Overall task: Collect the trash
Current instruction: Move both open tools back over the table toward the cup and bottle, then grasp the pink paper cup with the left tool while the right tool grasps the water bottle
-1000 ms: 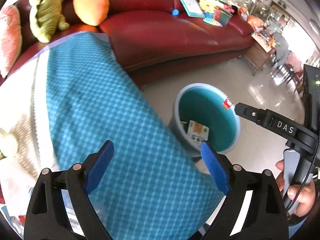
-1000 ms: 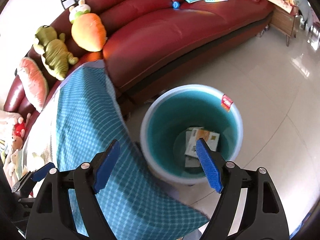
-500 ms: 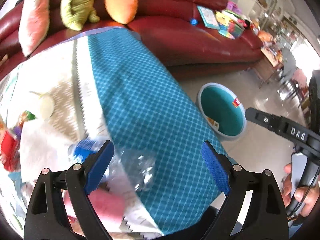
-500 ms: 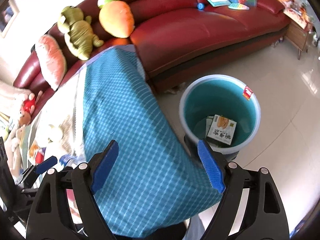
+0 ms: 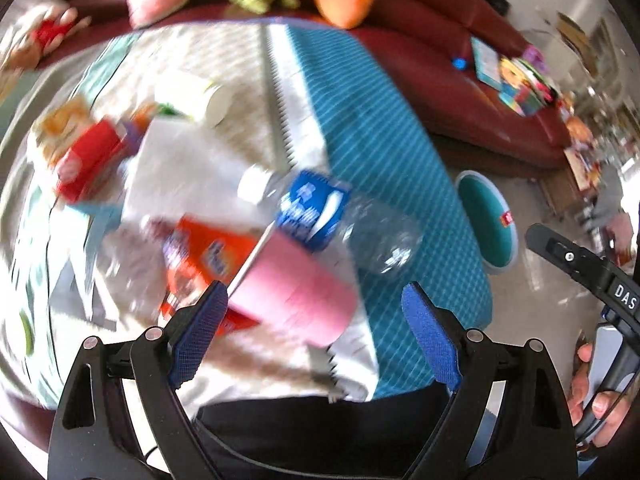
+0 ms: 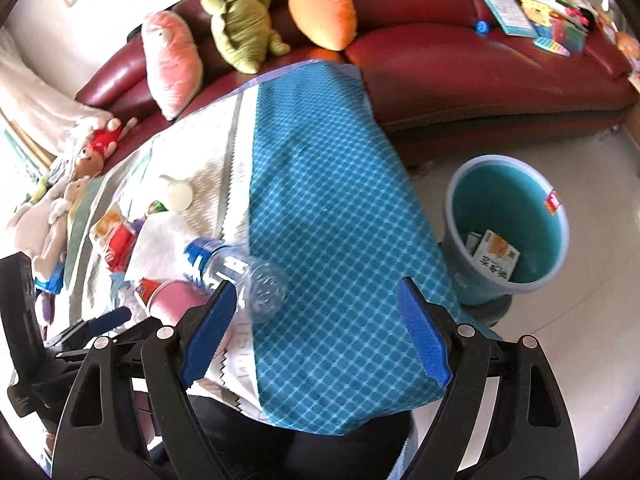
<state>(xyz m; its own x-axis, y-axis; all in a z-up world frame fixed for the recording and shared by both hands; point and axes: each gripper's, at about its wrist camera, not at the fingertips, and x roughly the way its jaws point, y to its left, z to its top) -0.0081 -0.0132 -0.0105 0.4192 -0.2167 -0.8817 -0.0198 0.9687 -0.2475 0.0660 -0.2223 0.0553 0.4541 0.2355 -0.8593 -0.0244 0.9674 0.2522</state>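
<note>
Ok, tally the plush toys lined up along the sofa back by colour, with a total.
Pink plush: 1
Green plush: 1
Orange carrot plush: 1
Total: 3

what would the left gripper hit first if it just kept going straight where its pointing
Most likely the pink cup lying on its side, which sits just ahead of the open left gripper, with the clear plastic bottle right behind it. The picture is blurred, so depth is uncertain.
</note>
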